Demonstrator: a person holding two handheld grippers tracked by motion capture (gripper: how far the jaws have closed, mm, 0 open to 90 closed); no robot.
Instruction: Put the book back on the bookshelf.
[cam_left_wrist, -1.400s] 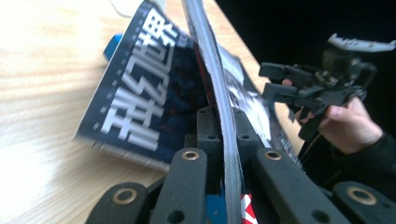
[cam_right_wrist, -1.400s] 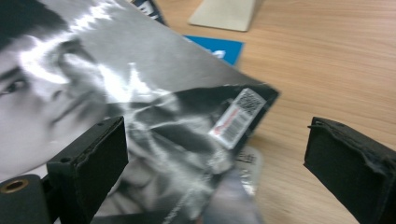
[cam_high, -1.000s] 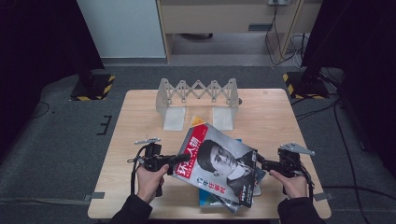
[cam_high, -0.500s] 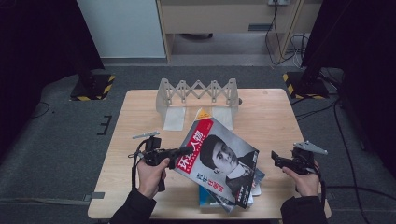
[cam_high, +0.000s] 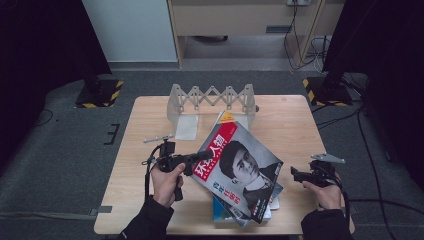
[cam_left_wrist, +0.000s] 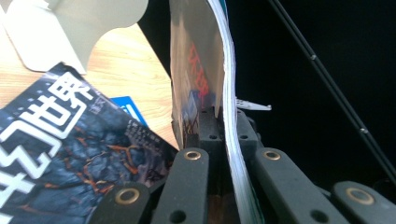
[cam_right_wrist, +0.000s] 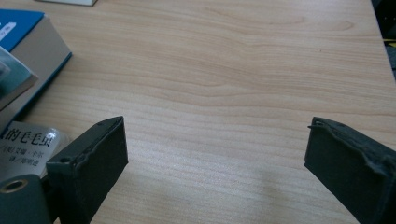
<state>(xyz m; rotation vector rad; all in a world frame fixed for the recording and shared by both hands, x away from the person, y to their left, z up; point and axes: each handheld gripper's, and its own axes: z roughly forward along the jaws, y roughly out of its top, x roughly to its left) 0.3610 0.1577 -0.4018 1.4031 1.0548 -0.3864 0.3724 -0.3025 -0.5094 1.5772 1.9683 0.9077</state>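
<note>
A magazine (cam_high: 237, 172) with a red title and a portrait on its cover is lifted at a tilt above a pile of books (cam_high: 235, 212) near the table's front edge. My left gripper (cam_high: 197, 158) is shut on the magazine's left edge; in the left gripper view the magazine (cam_left_wrist: 210, 70) stands on edge between the two jaws. My right gripper (cam_high: 296, 175) hovers open to the right of the magazine, apart from it. In the right gripper view its jaws stand wide over bare wood, gripper (cam_right_wrist: 215, 154) holding nothing.
A grey folding book rack (cam_high: 212, 100) stands at the back of the wooden table (cam_high: 290, 125). Below the lifted magazine lie a dark magazine (cam_left_wrist: 70, 154) and a blue-edged book (cam_right_wrist: 32, 51). Dark floor, cables and stands surround the table.
My right gripper let go of the magazine's right edge and drew away to the right. The left gripper lifted the magazine a little, still holding it.
</note>
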